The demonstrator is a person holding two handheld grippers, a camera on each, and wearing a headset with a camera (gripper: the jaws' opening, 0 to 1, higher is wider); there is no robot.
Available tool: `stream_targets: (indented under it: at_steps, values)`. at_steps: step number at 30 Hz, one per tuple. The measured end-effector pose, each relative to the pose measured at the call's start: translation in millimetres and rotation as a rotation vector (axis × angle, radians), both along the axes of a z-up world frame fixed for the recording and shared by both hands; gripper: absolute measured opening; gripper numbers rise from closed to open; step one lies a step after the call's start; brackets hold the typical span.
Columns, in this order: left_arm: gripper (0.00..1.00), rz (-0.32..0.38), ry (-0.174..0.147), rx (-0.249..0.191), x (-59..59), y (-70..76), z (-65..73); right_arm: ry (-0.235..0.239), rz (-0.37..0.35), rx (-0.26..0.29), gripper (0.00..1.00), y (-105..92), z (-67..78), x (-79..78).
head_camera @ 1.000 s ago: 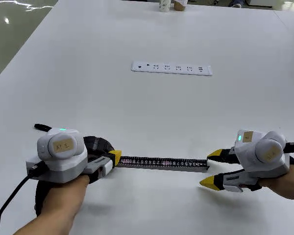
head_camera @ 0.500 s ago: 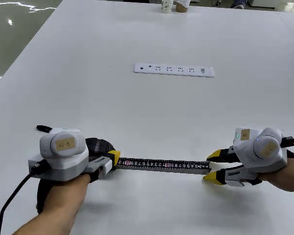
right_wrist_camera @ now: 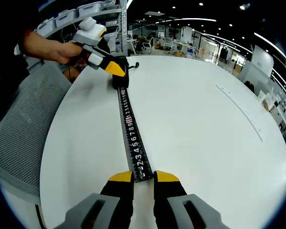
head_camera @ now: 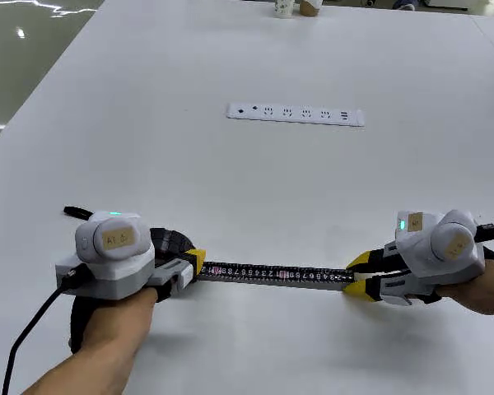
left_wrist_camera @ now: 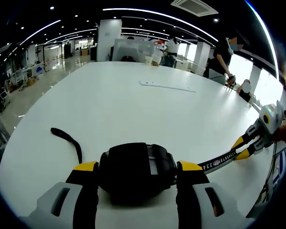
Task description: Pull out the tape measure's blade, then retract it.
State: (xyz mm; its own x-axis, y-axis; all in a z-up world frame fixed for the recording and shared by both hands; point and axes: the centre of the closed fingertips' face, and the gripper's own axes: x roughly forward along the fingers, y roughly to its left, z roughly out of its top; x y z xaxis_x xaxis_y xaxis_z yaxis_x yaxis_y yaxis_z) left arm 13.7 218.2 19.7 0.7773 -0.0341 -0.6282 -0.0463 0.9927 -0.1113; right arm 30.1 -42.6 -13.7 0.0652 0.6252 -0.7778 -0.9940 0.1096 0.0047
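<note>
Item one: tape measure case [head_camera: 169, 244], lower left of the head view, sat on the white table [head_camera: 230, 189] with my left gripper [left_wrist_camera: 138, 166] clamped on it, a jaw on each side. Item two: blade [right_wrist_camera: 131, 133], drawn out flat along the bottom of the frame (numbers up), its end pinched in my right gripper [right_wrist_camera: 143, 176] at lower right. Power strip [head_camera: 295, 113] lay well apart, upper middle.
</note>
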Motion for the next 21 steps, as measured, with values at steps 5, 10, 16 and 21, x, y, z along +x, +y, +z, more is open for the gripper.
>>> stream_targets:
  at_steps: [5,10,16,21]
  values:
    - [0.62,0.005,0.001,0.007,0.6,0.2,-1.3,0.008,-0.009,0.011,0.12,0.2,-0.1,2.1]
    - [0.63,0.008,0.004,0.012,0.9,0.3,-1.9,0.007,-0.013,0.018,0.11,2.0,0.5,1.6]
    - [0.63,0.008,0.003,0.018,1.6,0.8,-2.4,0.011,-0.024,0.024,0.1,3.1,1.5,1.3]
    - [0.63,0.01,0.004,0.025,2.0,1.2,-3.0,0.003,-0.017,0.026,0.1,4.0,2.6,0.9]
